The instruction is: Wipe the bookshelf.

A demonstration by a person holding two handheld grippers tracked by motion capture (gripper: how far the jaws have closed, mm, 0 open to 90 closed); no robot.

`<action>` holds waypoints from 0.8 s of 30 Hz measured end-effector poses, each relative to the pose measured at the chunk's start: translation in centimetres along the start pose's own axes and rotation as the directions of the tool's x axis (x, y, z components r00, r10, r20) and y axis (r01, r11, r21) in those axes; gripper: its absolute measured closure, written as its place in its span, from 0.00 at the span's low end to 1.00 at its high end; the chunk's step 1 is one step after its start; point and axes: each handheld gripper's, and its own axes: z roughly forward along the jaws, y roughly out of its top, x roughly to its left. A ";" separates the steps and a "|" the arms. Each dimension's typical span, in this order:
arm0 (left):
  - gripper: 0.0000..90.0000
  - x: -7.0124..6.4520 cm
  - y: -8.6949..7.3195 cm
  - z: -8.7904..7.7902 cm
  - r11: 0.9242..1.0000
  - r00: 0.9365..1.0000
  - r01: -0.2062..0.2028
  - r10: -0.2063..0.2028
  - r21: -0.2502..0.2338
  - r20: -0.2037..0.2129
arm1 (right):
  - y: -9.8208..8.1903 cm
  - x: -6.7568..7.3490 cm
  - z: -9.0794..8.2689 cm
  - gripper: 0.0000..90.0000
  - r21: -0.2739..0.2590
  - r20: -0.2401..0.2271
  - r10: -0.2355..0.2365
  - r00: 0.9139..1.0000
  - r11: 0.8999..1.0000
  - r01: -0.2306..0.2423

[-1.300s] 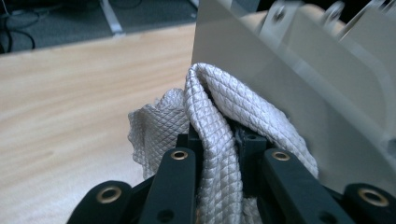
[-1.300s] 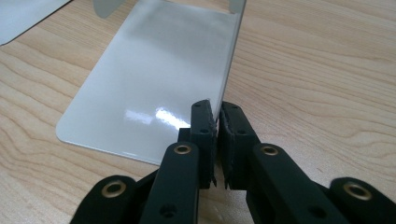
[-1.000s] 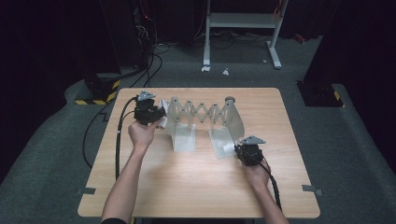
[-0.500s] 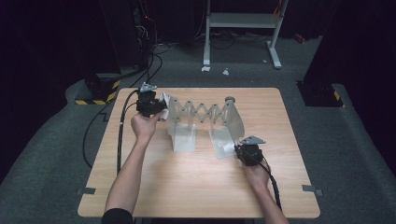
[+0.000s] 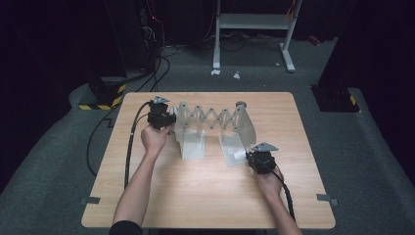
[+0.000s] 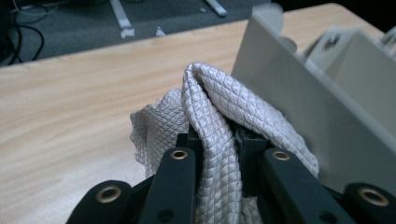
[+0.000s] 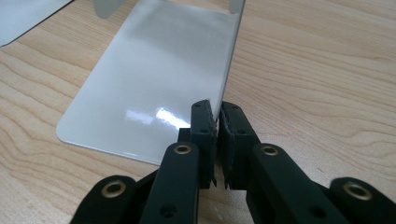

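Jaws: L gripper (image 6: 219,149) clamps white cloth (image 6: 224,112); R gripper (image 7: 217,140) pinches rack (image 5: 215,122) plate edge.

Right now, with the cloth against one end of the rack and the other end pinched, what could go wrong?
1. The left gripper holds the white cloth bunched; wiping the rack's end plate could tug it loose.
2. The right gripper pinches just the thin edge of the other plate; a hard push may slip it free.
3. The scissor links can fold, so pressure might collapse the rack.
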 end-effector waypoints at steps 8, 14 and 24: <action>0.88 0.0 -2.0 0.9 0.999 1.000 0.009 -0.009 0.044 0.011 | 0.0 0.0 0.0 0.94 0.000 0.002 -0.003 1.000 1.000 0.003; 0.88 -0.1 -3.4 1.7 0.996 1.000 0.000 0.000 0.088 0.002 | 0.0 0.0 0.0 0.94 0.000 0.002 -0.003 1.000 1.000 0.003; 0.88 -0.2 -5.3 2.7 0.992 1.000 0.016 -0.017 0.127 0.008 | 0.0 0.0 0.0 0.94 0.000 0.001 -0.003 1.000 1.000 0.003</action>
